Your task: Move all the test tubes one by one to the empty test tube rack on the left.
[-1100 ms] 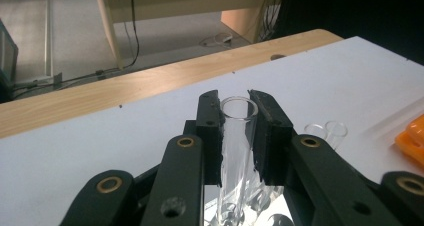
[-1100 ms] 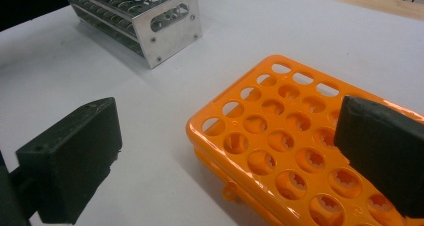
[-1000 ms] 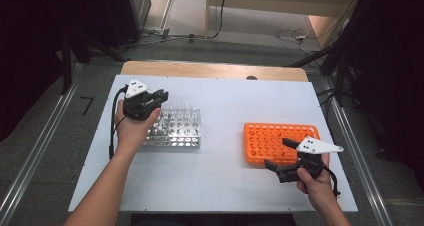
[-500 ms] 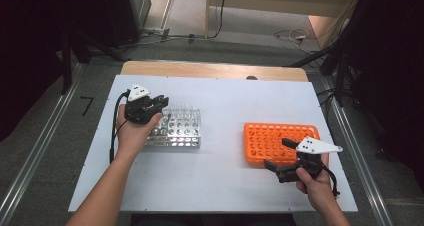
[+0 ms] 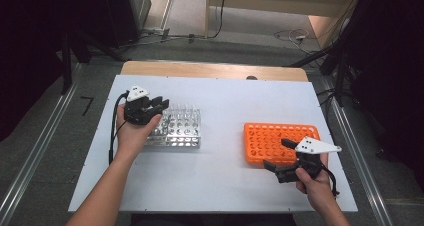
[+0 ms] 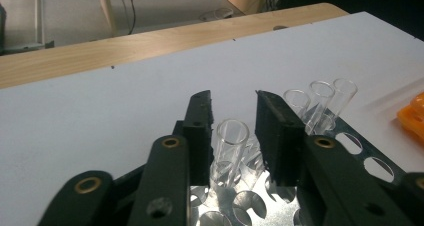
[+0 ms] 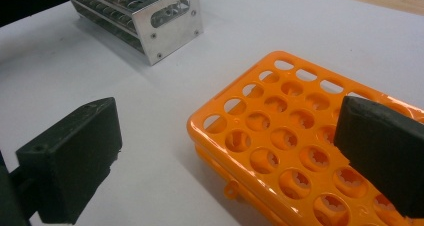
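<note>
My left gripper [image 5: 159, 103] hangs over the far left end of the metal tube rack [image 5: 177, 131]. In the left gripper view a clear glass tube [image 6: 232, 136] stands upright in a rack hole between the jaws of that gripper [image 6: 232, 98]. The jaws have just been opening, and a thin gap shows on each side of the tube. Three more clear tubes [image 6: 320, 106] stand farther along the rack. My right gripper [image 5: 275, 153] is open and empty at the near left corner of the orange tube rack [image 5: 280, 138], whose holes [image 7: 280, 136] look empty.
Both racks sit on a white tabletop [image 5: 225, 101] with a wooden strip [image 5: 215, 70] along its far edge. The metal rack [image 7: 150, 16] lies to the left of the orange one, with bare table between them. Cables and dark equipment are on the floor beyond.
The left gripper's jaws have parted slightly around the tube over the metal rack. The right hand and its gripper have stayed where they were.
</note>
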Demonstrator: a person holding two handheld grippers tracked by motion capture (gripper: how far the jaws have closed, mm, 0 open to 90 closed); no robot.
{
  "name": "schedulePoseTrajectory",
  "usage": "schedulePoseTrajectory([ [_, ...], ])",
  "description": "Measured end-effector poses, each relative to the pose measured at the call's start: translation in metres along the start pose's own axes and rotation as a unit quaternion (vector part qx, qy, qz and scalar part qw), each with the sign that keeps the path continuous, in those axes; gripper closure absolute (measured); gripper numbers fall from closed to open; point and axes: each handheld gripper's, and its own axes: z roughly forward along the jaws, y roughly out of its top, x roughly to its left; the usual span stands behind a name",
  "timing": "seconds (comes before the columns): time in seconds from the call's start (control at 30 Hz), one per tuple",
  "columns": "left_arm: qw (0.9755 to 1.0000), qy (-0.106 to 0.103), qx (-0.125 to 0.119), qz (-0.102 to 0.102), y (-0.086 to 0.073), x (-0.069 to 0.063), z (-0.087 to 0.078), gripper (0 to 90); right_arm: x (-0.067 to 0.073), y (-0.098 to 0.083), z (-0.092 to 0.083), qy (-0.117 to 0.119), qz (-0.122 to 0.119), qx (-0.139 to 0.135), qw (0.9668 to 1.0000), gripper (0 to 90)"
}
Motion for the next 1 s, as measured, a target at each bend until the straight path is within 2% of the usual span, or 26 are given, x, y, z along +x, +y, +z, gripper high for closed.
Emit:
schedulePoseTrajectory([
  [0.07, 1.0, 0.001, -0.005, 0.0, 0.001, -0.001, -0.003, 58.5, 0.0, 0.0, 0.0, 0.0, 0.0, 0.0, 1.0, 0.0],
  [0.23, 0.9997, -0.014, -0.022, -0.006, 0.002, -0.006, -0.013, 39.4, -0.001, 0.0, 0.0, -0.001, 0.0, -0.001, 1.0, 0.0],
  [0.53, 0.9982, -0.046, -0.038, 0.005, -0.001, -0.025, -0.03, 15.7, -0.003, 0.0, -0.001, -0.003, 0.001, -0.002, 1.0, 0.0],
  [0.73, 0.9973, -0.064, -0.03, 0.019, -0.007, -0.039, -0.036, 3.9, -0.003, 0.0, -0.001, -0.003, 0.002, 0.0, 1.0, 0.0],
  [0.87, 0.9961, -0.078, -0.034, 0.022, -0.011, -0.048, -0.041, 1.9, -0.004, -0.001, -0.001, -0.004, 0.003, 0.0, 1.0, 0.0],
  [1.0, 0.9953, -0.083, -0.044, 0.022, -0.015, -0.054, -0.049, 0.2, -0.005, -0.001, -0.001, -0.007, 0.004, -0.002, 1.0, 0.0],
])
